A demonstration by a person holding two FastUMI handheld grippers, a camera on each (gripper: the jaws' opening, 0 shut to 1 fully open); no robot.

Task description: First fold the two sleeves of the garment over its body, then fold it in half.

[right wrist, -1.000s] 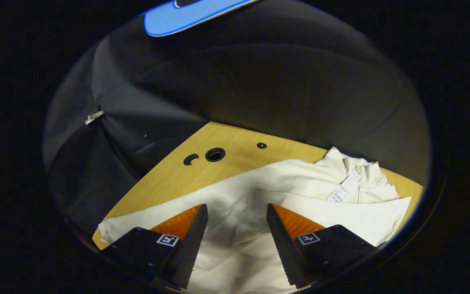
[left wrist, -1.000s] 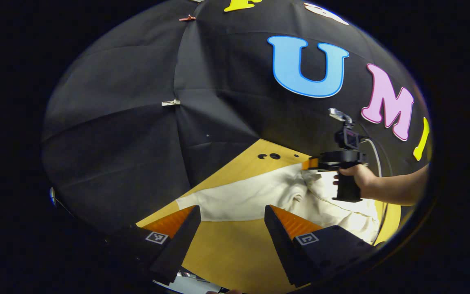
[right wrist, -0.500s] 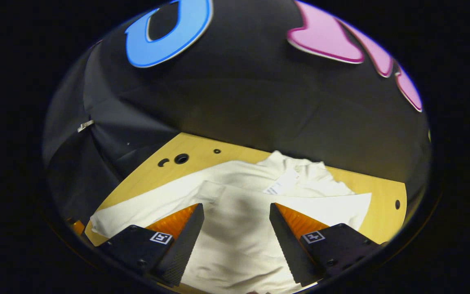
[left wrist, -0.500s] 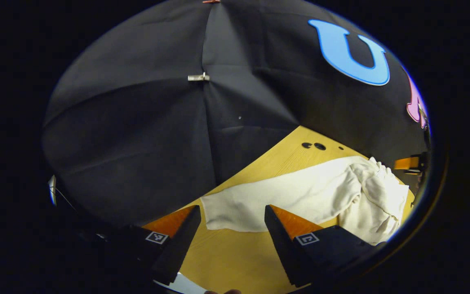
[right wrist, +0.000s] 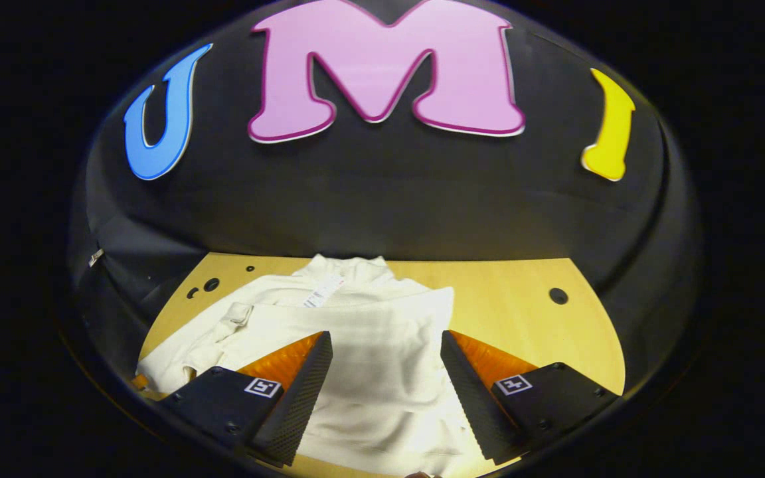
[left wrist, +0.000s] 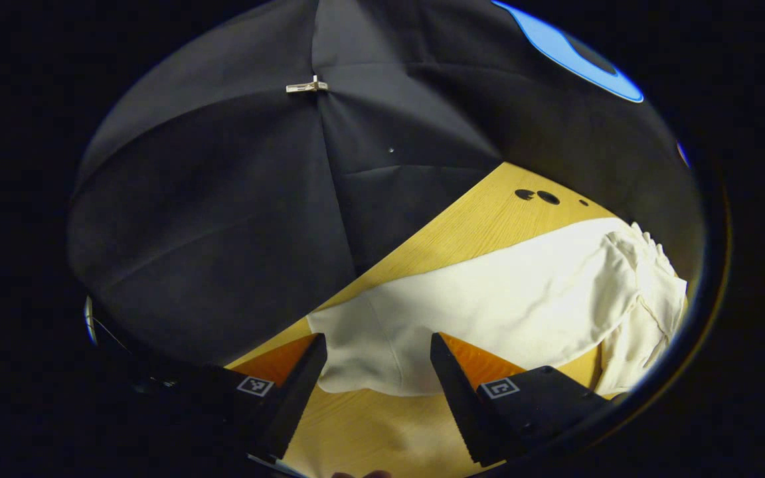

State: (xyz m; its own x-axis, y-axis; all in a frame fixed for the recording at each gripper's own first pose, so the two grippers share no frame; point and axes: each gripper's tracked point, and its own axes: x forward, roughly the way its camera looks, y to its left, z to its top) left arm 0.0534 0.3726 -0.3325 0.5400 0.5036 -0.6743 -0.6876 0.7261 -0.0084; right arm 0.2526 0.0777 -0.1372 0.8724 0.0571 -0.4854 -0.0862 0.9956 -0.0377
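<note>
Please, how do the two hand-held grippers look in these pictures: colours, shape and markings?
Both look the same. The left hand-held gripper and the right hand-held gripper each have two black wedge-shaped fingers tapering to a point, with finely ribbed inner faces, orange upper surfaces, and a small square black-and-white marker on each finger base.

Left gripper view: camera rides low over the wooden surface (left wrist: 382, 431), facing along its left gripper (left wrist: 376, 372) toward a spread sleeve (left wrist: 489, 299) and the booth corner. Right gripper view: camera sits above the right gripper (right wrist: 386, 372), facing squarely across the garment (right wrist: 369, 345) to the back wall. Both views share the garment and the surface's cable holes (right wrist: 211, 285).
</note>
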